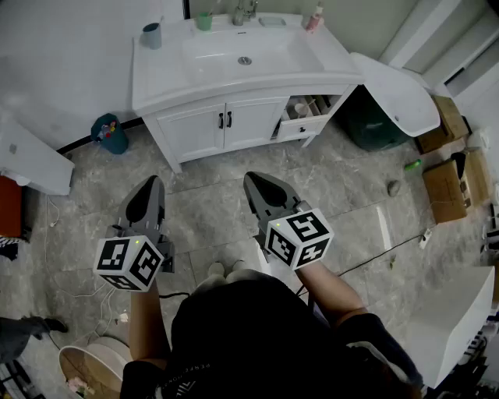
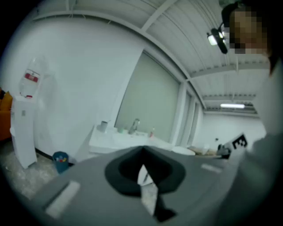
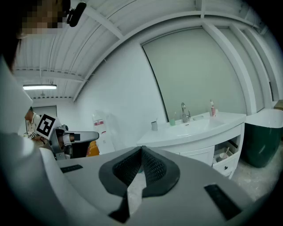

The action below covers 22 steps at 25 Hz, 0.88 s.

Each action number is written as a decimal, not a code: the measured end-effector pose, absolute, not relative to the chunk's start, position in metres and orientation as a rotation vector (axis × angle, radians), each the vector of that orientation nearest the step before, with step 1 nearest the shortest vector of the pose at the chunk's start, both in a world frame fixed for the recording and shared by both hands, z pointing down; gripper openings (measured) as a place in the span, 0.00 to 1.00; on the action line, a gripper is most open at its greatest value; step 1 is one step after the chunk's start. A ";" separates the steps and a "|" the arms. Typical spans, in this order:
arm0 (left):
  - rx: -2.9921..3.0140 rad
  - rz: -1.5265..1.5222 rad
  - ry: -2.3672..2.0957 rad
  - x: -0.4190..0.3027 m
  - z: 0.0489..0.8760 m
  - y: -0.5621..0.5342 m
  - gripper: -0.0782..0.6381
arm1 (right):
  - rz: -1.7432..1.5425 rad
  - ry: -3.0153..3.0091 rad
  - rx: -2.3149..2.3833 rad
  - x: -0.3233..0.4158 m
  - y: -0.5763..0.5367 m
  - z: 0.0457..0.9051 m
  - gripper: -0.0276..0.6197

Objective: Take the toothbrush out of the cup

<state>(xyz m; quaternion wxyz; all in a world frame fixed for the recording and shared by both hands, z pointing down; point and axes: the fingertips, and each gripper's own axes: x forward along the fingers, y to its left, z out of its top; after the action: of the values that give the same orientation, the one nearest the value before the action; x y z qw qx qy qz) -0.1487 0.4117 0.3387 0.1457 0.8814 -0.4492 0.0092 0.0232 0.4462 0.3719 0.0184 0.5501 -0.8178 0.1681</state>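
A grey-blue cup (image 1: pixel 152 35) stands on the back left corner of the white vanity top (image 1: pixel 164 78), with a thin pale stick, probably the toothbrush, rising from it. A green cup (image 1: pixel 203 22) stands beside the faucet (image 1: pixel 244 12). Both grippers hang low over the floor, well short of the vanity. My left gripper (image 1: pixel 153 181) is shut and empty, and so is my right gripper (image 1: pixel 251 178). The left gripper view shows its closed jaws (image 2: pixel 142 150) pointing towards the distant grey cup (image 2: pixel 103 126). In the right gripper view the shut jaws (image 3: pixel 141 148) face the grey cup (image 3: pixel 154 125).
A pink bottle (image 1: pixel 314 17) stands at the vanity's back right. A drawer (image 1: pixel 308 117) on its right side hangs open. On the floor are a blue bin (image 1: pixel 111 134) to the left, a dark green bin (image 1: pixel 374 121) and cardboard boxes (image 1: pixel 444 187) to the right.
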 end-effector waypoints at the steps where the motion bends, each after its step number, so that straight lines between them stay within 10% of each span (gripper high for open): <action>1: 2.545 0.022 -1.290 -0.146 0.338 0.413 0.12 | 0.516 -2.544 1.713 0.026 0.446 0.372 0.04; 22: 2.507 -0.005 -1.258 -0.127 0.361 0.371 0.12 | 0.508 -2.568 1.641 0.031 0.401 0.384 0.04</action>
<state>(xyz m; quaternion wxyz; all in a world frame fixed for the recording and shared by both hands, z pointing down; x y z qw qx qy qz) -0.1274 0.3706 0.3607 0.1676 0.8811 -0.4423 -0.0018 0.0312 0.4013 0.3844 0.0260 0.5309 -0.8309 0.1644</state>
